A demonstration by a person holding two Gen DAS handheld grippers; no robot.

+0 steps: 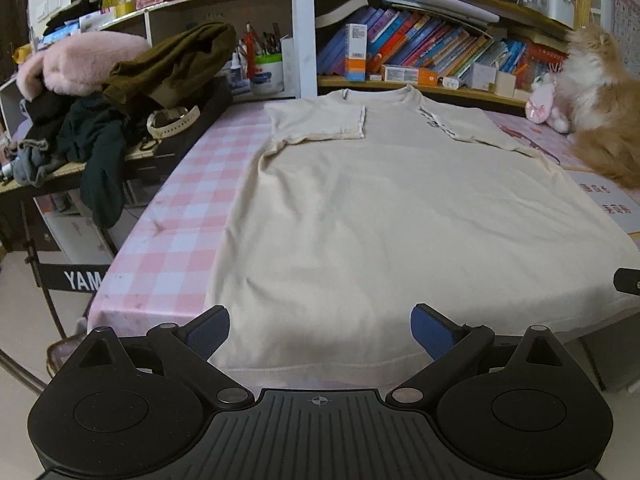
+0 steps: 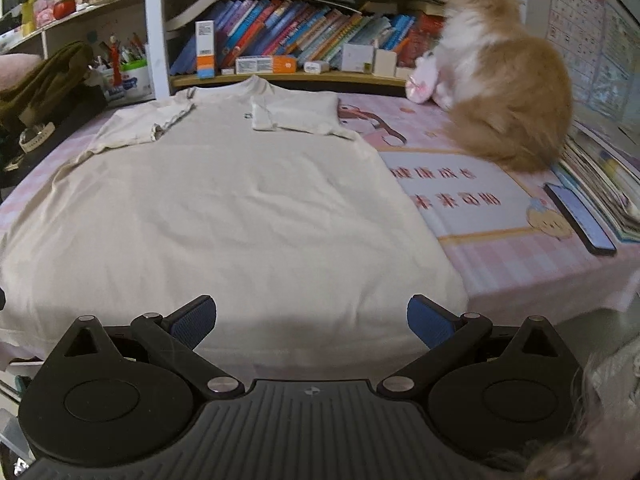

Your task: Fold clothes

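Cream T-shirt [image 1: 360, 208] spread flat on table with pink checked tablecloth [image 1: 180, 216], collar toward bookshelf [image 1: 420, 52], hem hanging slightly over near table edge. Both short sleeves folded inward onto chest: left one [image 1: 316, 122] lying flat, right one [image 2: 304, 118] doubled over near collar. Body mostly smooth, few shallow wrinkles mid-panel.

Left gripper [image 1: 320, 330] hovering just off near edge, over left half of hem. Jaws spread wide, blue pads [image 1: 210, 330] clear of fabric, nothing held.

Right gripper [image 2: 312, 320] same posture over right half of hem. Jaws spread wide, blue pads [image 2: 430, 322] not touching cloth, nothing held. Tip of it visible at right edge of left wrist view.

Surroundings: orange-and-white cat [image 2: 504, 92] sitting on far right of table, beside shirt's right shoulder, apart from it. Pink plush toy [image 2: 420, 80] just in front of cat. Phone [image 2: 578, 214] lying flat on right side of table, near stack of booklets [image 2: 604, 188]. Printed mat with cartoon figure [image 2: 460, 196] on tablecloth, right shirt edge overlapping it. Heap of dark and olive clothes [image 1: 120, 100] plus pink fluffy item [image 1: 84, 60] on side stand left of table; white wristwatch [image 1: 172, 120] on that stand. Books [image 1: 420, 40] crammed in shelf behind.
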